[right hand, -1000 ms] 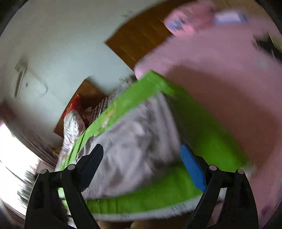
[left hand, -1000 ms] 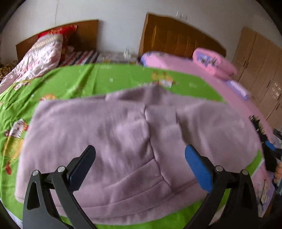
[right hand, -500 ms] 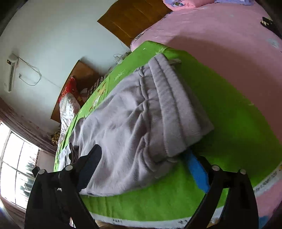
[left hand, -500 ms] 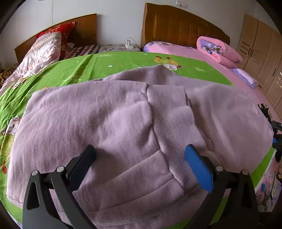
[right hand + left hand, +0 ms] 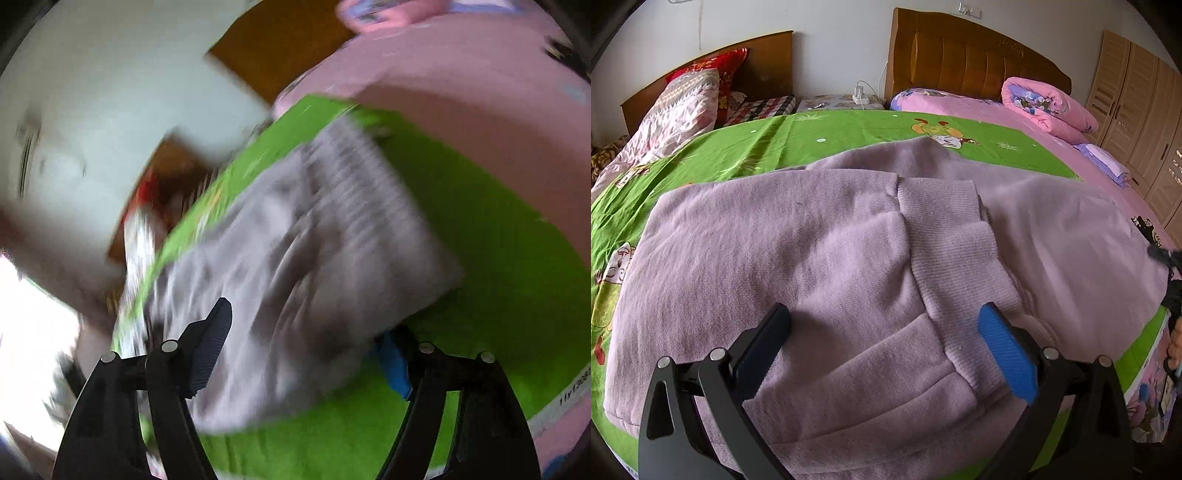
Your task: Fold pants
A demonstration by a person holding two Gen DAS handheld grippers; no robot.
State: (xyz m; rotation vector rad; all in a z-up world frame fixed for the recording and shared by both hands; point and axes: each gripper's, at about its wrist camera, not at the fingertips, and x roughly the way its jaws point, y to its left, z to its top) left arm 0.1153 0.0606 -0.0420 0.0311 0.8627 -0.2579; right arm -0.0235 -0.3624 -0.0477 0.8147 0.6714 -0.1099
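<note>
Lilac fleece pants [image 5: 827, 254] lie folded on a green cartoon sheet [image 5: 849, 136], a ribbed cuff [image 5: 945, 229] lying on top near the middle. My left gripper [image 5: 882, 332] is open, low over the near edge of the pants, its fingers straddling the cuff area without gripping. In the blurred right wrist view the pants [image 5: 306, 258] lie with the ribbed waistband end toward the right. My right gripper [image 5: 306, 343] is open at the pants' near corner, the fabric edge lying over its blue finger [image 5: 395, 365]. The right gripper also shows at the left wrist view's right edge [image 5: 1171, 280].
The green sheet covers a bed with a pink sheet [image 5: 979, 110] beyond. A rolled pink quilt [image 5: 1045, 107] lies by the brown headboard [image 5: 979, 62]. A second bed with pillows [image 5: 683, 107] is at far left. Wardrobe doors [image 5: 1137, 103] stand at right.
My left gripper has moved closer and lower over the pants. My right gripper has swung in to the pants' near corner, and its view is blurred by motion again.
</note>
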